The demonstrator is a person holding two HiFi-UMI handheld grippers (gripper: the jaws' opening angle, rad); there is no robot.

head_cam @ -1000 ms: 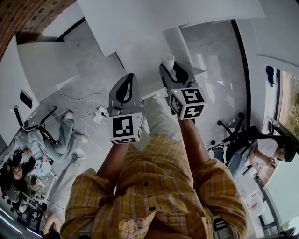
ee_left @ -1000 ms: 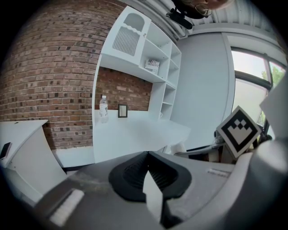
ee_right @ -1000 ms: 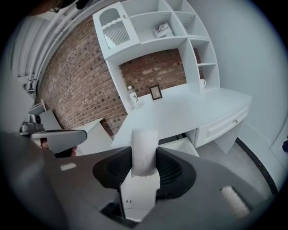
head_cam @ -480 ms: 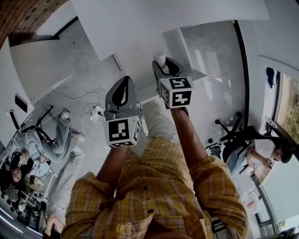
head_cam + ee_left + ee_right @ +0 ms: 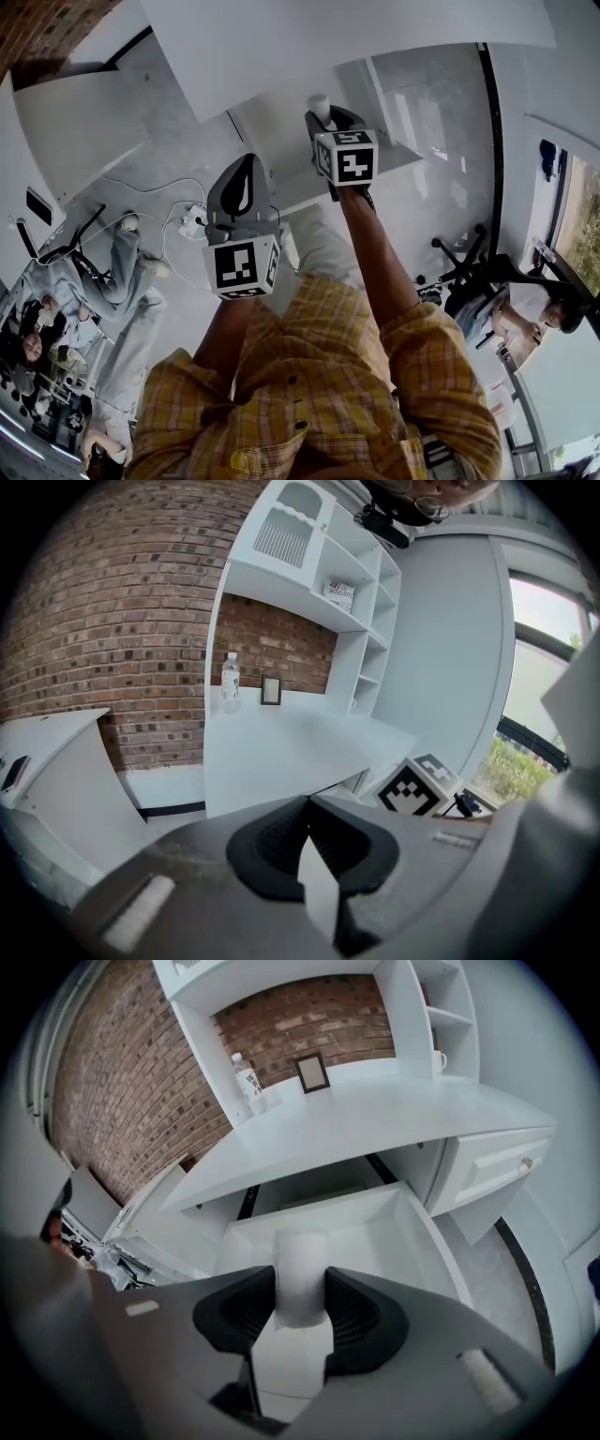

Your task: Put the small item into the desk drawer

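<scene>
The small item [image 5: 300, 1258] is a white cylinder, and my right gripper [image 5: 300, 1290] is shut on it. It hangs over the open white desk drawer [image 5: 380, 1227], which is pulled out from under the desk top [image 5: 375, 1119]. In the head view the right gripper [image 5: 328, 117] reaches forward over the drawer [image 5: 281, 131] with the item [image 5: 319, 103] at its tip. My left gripper [image 5: 246, 173] hangs lower and to the left, away from the drawer. In the left gripper view its jaws [image 5: 305, 803] are shut with nothing between them.
A water bottle [image 5: 246, 1077] and a picture frame [image 5: 312, 1072] stand at the back of the desk. A closed drawer with a knob [image 5: 497, 1171] sits right of the open one. People [image 5: 56, 319] sit on the floor at left, near cables [image 5: 192, 225]. An office chair [image 5: 459, 267] stands at right.
My right gripper has moved forward over the open drawer with the white item in it. The left gripper has drifted slightly left and stays shut.
</scene>
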